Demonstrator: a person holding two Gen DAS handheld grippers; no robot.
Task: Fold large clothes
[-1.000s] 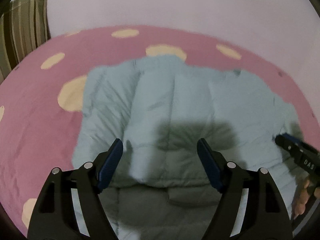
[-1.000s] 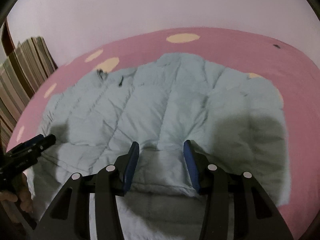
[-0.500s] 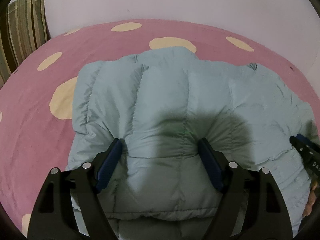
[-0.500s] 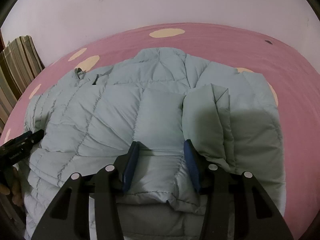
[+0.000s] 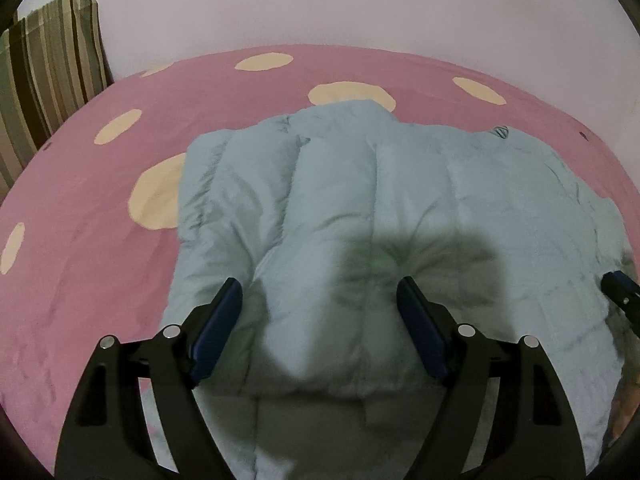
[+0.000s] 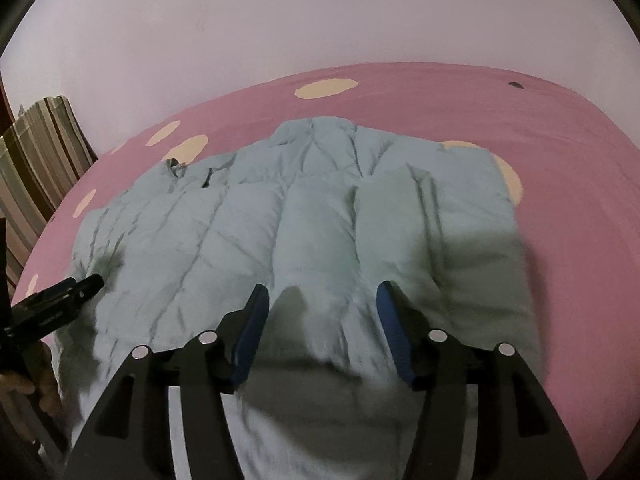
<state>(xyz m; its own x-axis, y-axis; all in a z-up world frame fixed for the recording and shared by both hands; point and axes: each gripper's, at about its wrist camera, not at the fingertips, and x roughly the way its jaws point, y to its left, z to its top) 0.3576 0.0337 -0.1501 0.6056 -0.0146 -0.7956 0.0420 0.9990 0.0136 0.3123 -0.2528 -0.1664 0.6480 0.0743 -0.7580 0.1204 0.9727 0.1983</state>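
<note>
A pale blue quilted puffer jacket lies on the pink bed with its near part folded over onto itself; it also shows in the right wrist view. My left gripper is open, its blue pads standing apart over the fold's left half, nothing between them. My right gripper is open above the fold's right half. The right gripper's tip shows in the left wrist view; the left gripper shows in the right wrist view.
The bed has a pink sheet with cream dots. A striped pillow stands at the far left against a white wall. Bare sheet lies left of the jacket and to its right.
Both grippers carried the jacket's near edge forward and laid it over the body. Both now stand open over the fold and have pulled back a little.
</note>
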